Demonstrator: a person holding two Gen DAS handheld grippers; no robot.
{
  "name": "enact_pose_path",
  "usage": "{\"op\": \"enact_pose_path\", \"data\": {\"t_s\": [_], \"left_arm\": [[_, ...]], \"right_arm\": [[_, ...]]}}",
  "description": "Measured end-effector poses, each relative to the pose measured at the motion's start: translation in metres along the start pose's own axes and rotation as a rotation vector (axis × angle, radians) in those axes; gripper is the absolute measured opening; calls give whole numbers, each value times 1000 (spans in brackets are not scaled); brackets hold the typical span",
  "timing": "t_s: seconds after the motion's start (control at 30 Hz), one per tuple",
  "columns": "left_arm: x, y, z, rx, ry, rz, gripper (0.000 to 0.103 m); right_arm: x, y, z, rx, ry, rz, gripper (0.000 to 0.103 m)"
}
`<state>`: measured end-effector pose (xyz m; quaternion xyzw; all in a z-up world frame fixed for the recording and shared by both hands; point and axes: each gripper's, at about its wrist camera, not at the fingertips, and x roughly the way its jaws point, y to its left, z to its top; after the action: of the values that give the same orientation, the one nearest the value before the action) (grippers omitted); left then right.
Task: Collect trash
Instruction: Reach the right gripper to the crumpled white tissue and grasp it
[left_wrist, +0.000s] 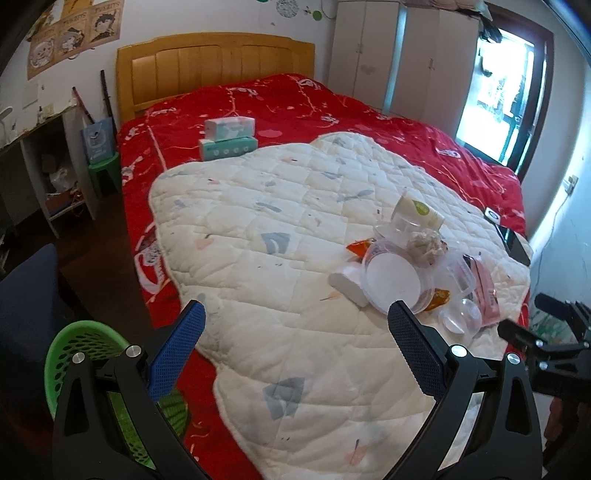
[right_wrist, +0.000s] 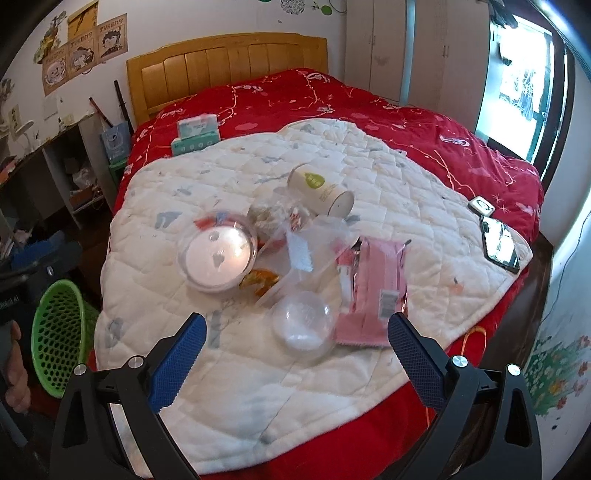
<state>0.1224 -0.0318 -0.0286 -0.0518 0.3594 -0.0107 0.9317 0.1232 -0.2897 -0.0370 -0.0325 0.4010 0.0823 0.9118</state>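
We hold our left gripper (left_wrist: 295, 315) and our right gripper (right_wrist: 297, 326) above the near edge of the white quilt (right_wrist: 388, 184), both with jaws spread wide and nothing between them. The trash lies heaped on that quilt over the red bedspread (right_wrist: 369, 107): a clear round lid (right_wrist: 218, 253), a small clear bowl (right_wrist: 301, 328) just beside a pink wrapper (right_wrist: 376, 291), a tipped paper cup (right_wrist: 319, 190), crumpled tissue (left_wrist: 426, 242) and an orange wrapper (right_wrist: 260, 278). A green basket (right_wrist: 55, 339) stands on the floor to the bed's left, well apart from the heap
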Motion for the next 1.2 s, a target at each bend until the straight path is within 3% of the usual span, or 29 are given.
{"op": "enact_pose_path", "data": {"t_s": [0.23,0.37,0.43,0.77,0.97,1.2], "left_arm": [[26,-22,12,69,27,-89,83],[50,-37,20,102,76,-164,62],[67,-43,23,117,116,-193,53],[124,-47,23,91,249,-227,16],[127,-45,24,83,246,-228,5],[116,-37,25,50,239,-244,3]], "right_arm": [[5,-15,8,14,-1,6,95],[10,-21,6,22,10,8,94],[12,-25,4,30,17,15,89],[19,-38,-7,59,42,29,80],[29,-33,-12,55,72,65,72],[43,-19,-5,32,81,109,70]]}}
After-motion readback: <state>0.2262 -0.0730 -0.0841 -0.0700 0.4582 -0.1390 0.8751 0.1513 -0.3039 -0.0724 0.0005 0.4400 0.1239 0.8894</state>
